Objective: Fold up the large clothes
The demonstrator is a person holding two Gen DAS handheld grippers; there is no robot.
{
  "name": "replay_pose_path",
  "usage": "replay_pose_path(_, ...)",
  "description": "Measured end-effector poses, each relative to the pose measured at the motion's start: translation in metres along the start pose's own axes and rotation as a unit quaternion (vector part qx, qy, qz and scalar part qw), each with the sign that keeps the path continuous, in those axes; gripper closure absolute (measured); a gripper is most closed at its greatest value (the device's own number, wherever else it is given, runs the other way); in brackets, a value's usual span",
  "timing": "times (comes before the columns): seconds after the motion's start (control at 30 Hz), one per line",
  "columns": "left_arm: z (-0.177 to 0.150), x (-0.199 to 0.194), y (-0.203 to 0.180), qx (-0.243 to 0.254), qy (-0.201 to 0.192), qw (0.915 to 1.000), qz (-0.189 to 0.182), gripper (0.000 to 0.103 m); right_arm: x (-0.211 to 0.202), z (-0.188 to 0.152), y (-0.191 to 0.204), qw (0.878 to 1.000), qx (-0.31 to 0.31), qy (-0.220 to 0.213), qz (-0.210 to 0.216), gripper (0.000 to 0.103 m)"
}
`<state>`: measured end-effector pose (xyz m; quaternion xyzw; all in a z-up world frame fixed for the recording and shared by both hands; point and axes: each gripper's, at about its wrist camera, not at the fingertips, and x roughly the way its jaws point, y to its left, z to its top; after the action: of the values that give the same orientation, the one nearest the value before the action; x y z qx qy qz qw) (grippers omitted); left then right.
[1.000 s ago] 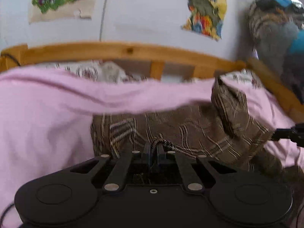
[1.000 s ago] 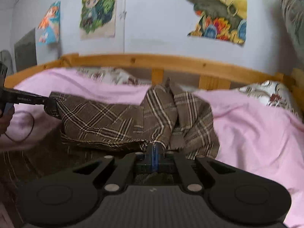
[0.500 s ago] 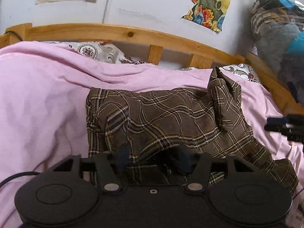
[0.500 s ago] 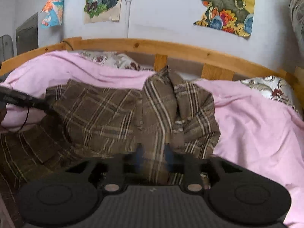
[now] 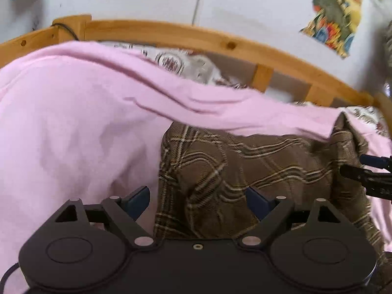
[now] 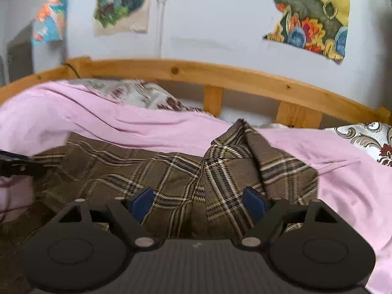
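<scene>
Both sets of jaws spread wide now, holding nothing, where a second ago each was pinched shut on a fold of the brown plaid garment (image 5: 257,171). Left gripper (image 5: 197,202) low in the frame of its own view, blue fingertips (image 5: 137,199) apart, the left one over the pink sheet (image 5: 73,127), the right one over the plaid cloth. Right gripper (image 6: 198,202) likewise at the bottom centre of its view, blue fingertips (image 6: 143,201) parted above the garment (image 6: 183,181) without touching it, as far as can be told.

Garment released and lying on the bed, no longer lifted at the near edge as before: spread across the middle of both views, left edge folded back, a peaked ridge of cloth raised at the upper right of the pile. Far edge tucked under a loose fold of the pink sheet.

Seen from the left wrist, the right gripper (image 5: 367,174) entering at the right edge of the frame, its tips just beside the raised ridge. Seen from the right wrist, the left gripper (image 6: 17,165) dark and blurred at the left edge.

Behind, wooden bed rail (image 6: 220,73) across the frame, patterned pillows (image 6: 367,139) beneath it, colourful posters (image 6: 313,14) on the pale wall. No legible writing or brand marks anywhere; pictures soft with motion blur.
</scene>
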<state>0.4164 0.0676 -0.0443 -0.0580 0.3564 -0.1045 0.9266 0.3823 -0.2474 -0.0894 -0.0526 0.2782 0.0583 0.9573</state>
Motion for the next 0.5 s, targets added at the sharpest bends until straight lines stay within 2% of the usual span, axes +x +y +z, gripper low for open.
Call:
replay_pose_path(0.03,0.003,0.006,0.002,-0.005,0.006,1.0000,0.004,0.020,0.009,0.001,0.003,1.000,0.000,0.004,-0.012,0.019)
replay_pose_path(0.13,0.006,0.020,0.007,-0.025,0.021,0.9995,0.001,0.034,0.035,0.001,0.007,0.999,0.007,0.014,-0.046,0.022)
replay_pose_path(0.17,0.006,0.023,0.007,-0.028,0.025,0.9993,-0.003,0.042,0.041,0.000,0.006,0.998,0.013,0.020,-0.059,0.029)
replay_pose_path(0.2,0.006,0.027,0.006,-0.026,0.029,0.9992,-0.008,0.056,0.046,-0.001,0.003,0.997,0.021,0.029,-0.069,0.040)
replay_pose_path(0.23,0.006,0.029,0.005,-0.020,0.031,0.9993,-0.012,0.065,0.048,-0.002,-0.002,0.996,0.034,0.036,-0.073,0.047)
replay_pose_path(0.27,0.006,0.032,0.003,-0.009,0.032,0.9993,-0.014,0.083,0.048,-0.003,-0.009,0.995,0.046,0.038,-0.075,0.060)
replay_pose_path(0.3,0.005,0.033,0.001,0.001,0.030,0.9995,-0.014,0.090,0.045,-0.005,-0.016,0.995,0.059,0.035,-0.078,0.081)
replay_pose_path(0.33,0.005,0.032,0.000,0.010,0.021,0.9996,-0.013,0.092,0.038,-0.006,-0.023,0.994,0.070,0.025,-0.080,0.089)
replay_pose_path(0.43,0.009,0.025,0.002,0.022,-0.013,0.9996,-0.011,0.096,0.011,-0.012,-0.050,0.990,0.126,-0.008,-0.057,0.092)
replay_pose_path(0.5,0.014,0.023,0.007,0.024,-0.022,0.9994,-0.015,0.097,-0.009,-0.017,-0.073,0.982,0.186,-0.019,-0.037,0.093)
